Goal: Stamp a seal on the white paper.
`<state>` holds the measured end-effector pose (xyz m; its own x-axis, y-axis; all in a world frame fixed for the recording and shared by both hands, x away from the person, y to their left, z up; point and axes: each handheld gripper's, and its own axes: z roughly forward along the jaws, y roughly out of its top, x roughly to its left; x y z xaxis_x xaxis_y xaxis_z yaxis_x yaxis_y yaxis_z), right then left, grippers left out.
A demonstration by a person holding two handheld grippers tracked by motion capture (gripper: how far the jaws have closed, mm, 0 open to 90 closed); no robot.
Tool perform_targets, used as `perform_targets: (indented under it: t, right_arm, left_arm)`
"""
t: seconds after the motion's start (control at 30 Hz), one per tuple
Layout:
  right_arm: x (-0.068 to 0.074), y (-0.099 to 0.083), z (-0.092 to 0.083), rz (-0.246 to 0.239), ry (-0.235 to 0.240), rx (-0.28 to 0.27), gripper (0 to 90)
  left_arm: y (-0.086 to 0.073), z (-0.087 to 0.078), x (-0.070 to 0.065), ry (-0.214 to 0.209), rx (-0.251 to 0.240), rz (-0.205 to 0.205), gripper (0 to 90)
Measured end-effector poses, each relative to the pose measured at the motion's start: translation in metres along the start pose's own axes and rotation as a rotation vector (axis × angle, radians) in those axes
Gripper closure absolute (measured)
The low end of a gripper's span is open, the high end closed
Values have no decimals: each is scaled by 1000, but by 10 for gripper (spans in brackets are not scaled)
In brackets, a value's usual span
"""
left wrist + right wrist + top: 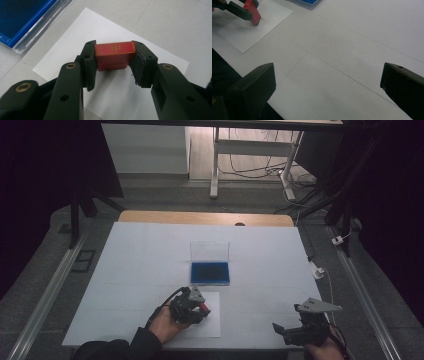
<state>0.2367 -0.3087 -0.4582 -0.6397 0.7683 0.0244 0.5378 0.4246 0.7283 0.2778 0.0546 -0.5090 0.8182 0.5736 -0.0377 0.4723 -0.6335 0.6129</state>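
Note:
A red block point(114, 55) with a gold cross mark on its top sits clamped between the jaws of my left gripper point(113, 62). The high view has that gripper point(196, 307) over a white sheet of paper point(210, 322) near the table's front edge, and the block's red end point(204, 307) peeks out. In the right gripper view the block point(254, 13) stands upright with its lower end on the paper point(249, 30), at top left. My right gripper point(295, 325) hovers at the front right, open with nothing between its jaws.
An open clear case with a blue pad point(210, 272) lies in the middle of the white table point(150, 260), just beyond the paper; its lid stands upright. The case corner point(22, 27) lies left of the left gripper. Floor rails flank the table.

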Motion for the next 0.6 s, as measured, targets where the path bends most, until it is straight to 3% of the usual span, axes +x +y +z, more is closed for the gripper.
perform_targets:
  t: [0.27,0.6]
  right_arm:
    - [0,0,0,-2,0,1,3]
    - [0,0,0,-2,0,-2,3]
  left_arm:
    - [3,-3,0,-42,-11,-3,580]
    - [6,-16,5,-41,-58,-16,580]
